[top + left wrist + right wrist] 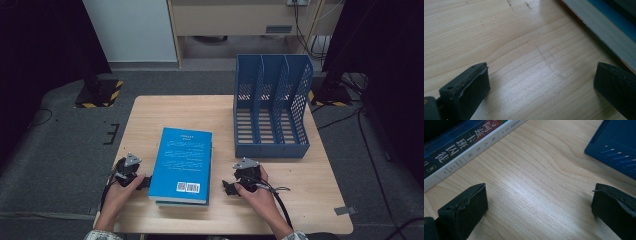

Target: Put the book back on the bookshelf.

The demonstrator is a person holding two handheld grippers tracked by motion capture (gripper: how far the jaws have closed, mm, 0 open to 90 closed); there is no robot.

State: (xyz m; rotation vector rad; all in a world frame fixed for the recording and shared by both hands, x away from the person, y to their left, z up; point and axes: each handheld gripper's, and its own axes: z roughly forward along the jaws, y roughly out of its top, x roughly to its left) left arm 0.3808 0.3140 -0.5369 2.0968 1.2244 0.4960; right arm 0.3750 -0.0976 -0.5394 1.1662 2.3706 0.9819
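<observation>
**Blue book flat on the bench, both claws wide and empty**

The blue book point(182, 162) lay flat near the bench's point(310, 200) front edge, on top of a second book. Our left claw point(142, 182) sat just beside its left edge, our right claw point(229, 188) near its right edge; both gaped wide, gripping nothing. Behind the right claw stood the blue file rack point(272, 107).

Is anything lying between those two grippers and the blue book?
Nothing visible: bare wooden table separates the open left gripper and the open right gripper from the blue book on either side.
</observation>
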